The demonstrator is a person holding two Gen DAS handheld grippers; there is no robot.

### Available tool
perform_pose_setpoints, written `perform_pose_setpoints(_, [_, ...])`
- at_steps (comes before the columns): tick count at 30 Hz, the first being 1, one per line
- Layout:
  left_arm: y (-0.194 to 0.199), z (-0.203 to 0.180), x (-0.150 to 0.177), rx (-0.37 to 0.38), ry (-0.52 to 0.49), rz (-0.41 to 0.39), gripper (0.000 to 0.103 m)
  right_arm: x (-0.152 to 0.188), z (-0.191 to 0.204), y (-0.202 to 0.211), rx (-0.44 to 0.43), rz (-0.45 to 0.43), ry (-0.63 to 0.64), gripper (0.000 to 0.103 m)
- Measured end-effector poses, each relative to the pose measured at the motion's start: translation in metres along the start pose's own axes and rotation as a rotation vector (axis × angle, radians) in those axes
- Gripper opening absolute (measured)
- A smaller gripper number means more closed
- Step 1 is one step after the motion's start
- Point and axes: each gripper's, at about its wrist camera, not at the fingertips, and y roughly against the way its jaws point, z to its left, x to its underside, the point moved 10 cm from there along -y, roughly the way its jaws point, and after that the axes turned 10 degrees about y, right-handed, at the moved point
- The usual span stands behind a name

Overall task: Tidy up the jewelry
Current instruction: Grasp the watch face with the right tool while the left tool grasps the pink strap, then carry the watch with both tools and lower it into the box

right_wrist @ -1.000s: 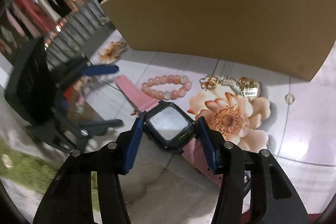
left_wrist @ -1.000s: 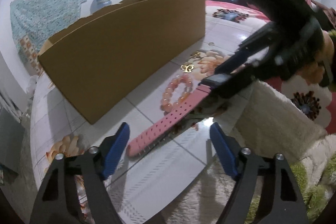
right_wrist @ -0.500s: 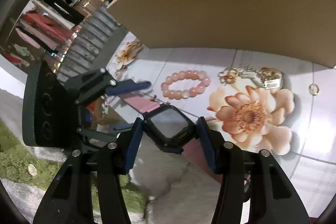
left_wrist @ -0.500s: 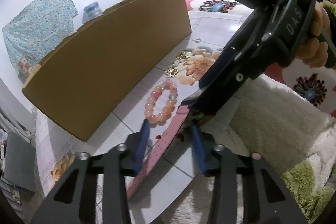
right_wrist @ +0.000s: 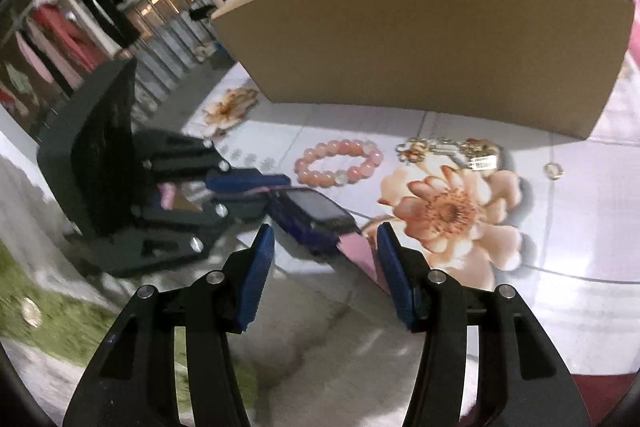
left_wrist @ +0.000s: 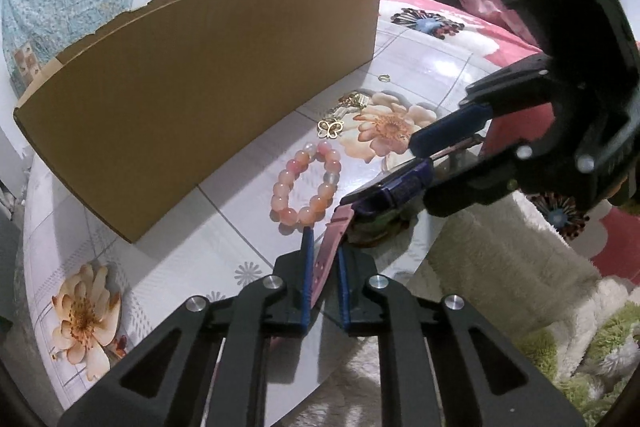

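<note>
One watch [left_wrist: 362, 205], one bead bracelet [left_wrist: 306, 183], one ring [right_wrist: 553, 169], one cardboard box [left_wrist: 192, 75]

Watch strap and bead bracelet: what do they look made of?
Watch strap, clamped in the left tool: matte pink, punched with holes, flexing, so likely silicone or rubber. Bead bracelet: glossy, translucent peach-pink round beads, looking like polished stone or glass; cannot tell which.

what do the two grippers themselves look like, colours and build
Both match: the left gripper and right gripper have black angular linkage arms with silver rivets and flat blue finger pads. The right one's boxy black housing shows a green light.
</note>
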Motion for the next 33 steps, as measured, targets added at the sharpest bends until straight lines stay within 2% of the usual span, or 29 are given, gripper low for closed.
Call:
perform_pose_setpoints(2, [-0.002, -0.002, -0.001, -0.001, -0.002, 0.003, 0.010, 0.004, -0.003, 0.001, 0.055, 0.017, 0.033, 0.049])
perform_pose_setpoints(4, [-0.001, -0.001, -0.001, 0.002, 0.003, 0.004, 0.010, 0.008, -0.009, 0.002, 0.103, 0.032, 0.058, 0.042])
perform_pose_setpoints(6, [-0.002, -0.001, -0.001, 0.002, 0.007, 0.004, 0.010, 0.011, -0.014, 0.001, 0.146, 0.043, 0.077, 0.025])
perform_pose_setpoints(8, [-0.002, -0.001, -0.002, 0.000, 0.012, 0.004, 0.010, 0.012, -0.020, 0.001, 0.196, 0.050, 0.091, 0.014])
perform_pose_setpoints(10, [-0.001, 0.000, -0.002, -0.001, 0.015, 0.005, 0.009, 0.011, -0.020, 0.004, 0.216, 0.040, 0.103, 0.010])
perform_pose_setpoints(11, [0.000, -0.001, -0.002, 0.005, 0.017, 0.008, 0.007, 0.010, -0.019, 0.005, 0.225, 0.034, 0.108, 0.003])
perform_pose_setpoints(17, [0.036, -0.009, -0.026, 0.038, -0.003, -0.056, 0.004, -0.011, -0.014, 0.045, 0.278, -0.059, 0.096, 0.001])
perform_pose_setpoints(19, [0.060, -0.009, -0.050, 0.081, 0.014, -0.087, 0.004, -0.031, -0.013, 0.071, 0.292, -0.111, 0.108, 0.001])
perform_pose_setpoints(24, [0.093, 0.009, -0.116, 0.119, 0.029, -0.126, 0.004, -0.096, -0.032, 0.115, 0.270, -0.203, 0.136, 0.001])
perform_pose_setpoints(27, [0.085, 0.033, -0.157, 0.142, 0.076, -0.091, 0.004, -0.137, -0.065, 0.112, 0.226, -0.178, 0.111, 0.001])
perform_pose_setpoints(29, [0.068, 0.053, -0.176, 0.120, 0.110, -0.056, 0.004, -0.162, -0.090, 0.092, 0.170, -0.114, 0.068, 0.002])
perform_pose_setpoints(32, [0.023, 0.086, -0.193, 0.124, 0.234, 0.088, 0.004, -0.182, -0.120, 0.050, 0.152, 0.023, 0.035, 0.002])
perform_pose_setpoints(33, [0.004, 0.097, -0.193, 0.146, 0.303, 0.164, 0.003, -0.183, -0.124, 0.038, 0.157, 0.058, 0.038, 0.002])
